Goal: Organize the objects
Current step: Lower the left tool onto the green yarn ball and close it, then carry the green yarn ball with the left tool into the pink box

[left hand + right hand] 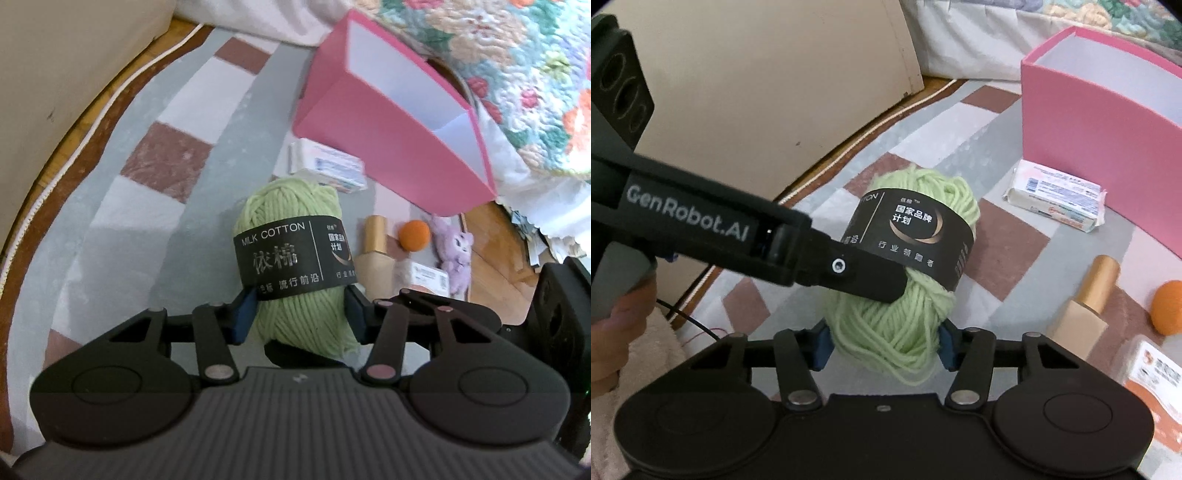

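Your left claw [299,310] low centre of its view, blue pads pressed on both sides of green yarn ball [295,258], black band around its middle. Your right claw [884,345] low centre of its own view, pads against same ball's lower end; left claw finger [864,275] crosses in from frame left. Patterned rug [177,162] beneath. Pink box [391,129] upper right, open top. White packet [327,166] just below box. Gold-capped bottle [375,240], orange ball [415,235], purple plush [454,254] right of yarn.
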### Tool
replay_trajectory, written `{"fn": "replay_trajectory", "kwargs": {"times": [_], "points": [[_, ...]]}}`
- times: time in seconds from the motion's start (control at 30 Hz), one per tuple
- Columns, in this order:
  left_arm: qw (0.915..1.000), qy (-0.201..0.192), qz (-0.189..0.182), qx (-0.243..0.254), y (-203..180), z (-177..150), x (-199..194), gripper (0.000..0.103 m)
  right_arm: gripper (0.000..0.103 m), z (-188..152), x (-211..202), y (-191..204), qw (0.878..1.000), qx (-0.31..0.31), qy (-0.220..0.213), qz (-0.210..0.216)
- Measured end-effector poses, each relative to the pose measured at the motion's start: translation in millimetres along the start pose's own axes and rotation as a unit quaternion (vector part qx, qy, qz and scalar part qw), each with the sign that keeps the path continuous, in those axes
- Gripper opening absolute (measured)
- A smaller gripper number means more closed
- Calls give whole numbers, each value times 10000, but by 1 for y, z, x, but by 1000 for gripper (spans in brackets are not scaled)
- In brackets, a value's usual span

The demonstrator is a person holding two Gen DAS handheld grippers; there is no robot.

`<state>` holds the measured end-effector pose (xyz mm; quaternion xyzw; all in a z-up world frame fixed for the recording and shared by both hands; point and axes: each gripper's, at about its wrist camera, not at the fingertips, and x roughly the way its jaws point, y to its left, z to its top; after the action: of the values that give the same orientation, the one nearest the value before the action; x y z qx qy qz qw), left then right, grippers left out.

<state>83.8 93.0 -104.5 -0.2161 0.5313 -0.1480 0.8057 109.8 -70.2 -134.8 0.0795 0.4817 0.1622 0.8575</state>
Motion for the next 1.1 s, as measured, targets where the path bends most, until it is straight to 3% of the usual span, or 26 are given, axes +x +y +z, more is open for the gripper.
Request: {"fn": "replay_trajectory", "kwargs": {"times": [0.23, 0.43, 0.8, 0.97, 1.1], "points": [[9986, -85, 162, 500, -42, -13, -25, 50, 59, -8, -37, 3, 9998, 15, -219, 9], [9970, -55, 106, 767, -74, -1, -49, 50, 59, -5, -71, 5, 9995, 55, -290, -70], [9904, -101, 73, 1376, -137, 63, -83, 49, 59, 43, -133, 0, 9970, -81, -689, -333], [9882, -246, 15, 1509, -166, 100, -80, 49, 59, 83, -151, -13, 9949, -132, -840, -548], [9848, -313, -54, 1707, -188, 131, -71, 49, 59, 120, -165, -27, 9947, -187, -700, -729]]}}
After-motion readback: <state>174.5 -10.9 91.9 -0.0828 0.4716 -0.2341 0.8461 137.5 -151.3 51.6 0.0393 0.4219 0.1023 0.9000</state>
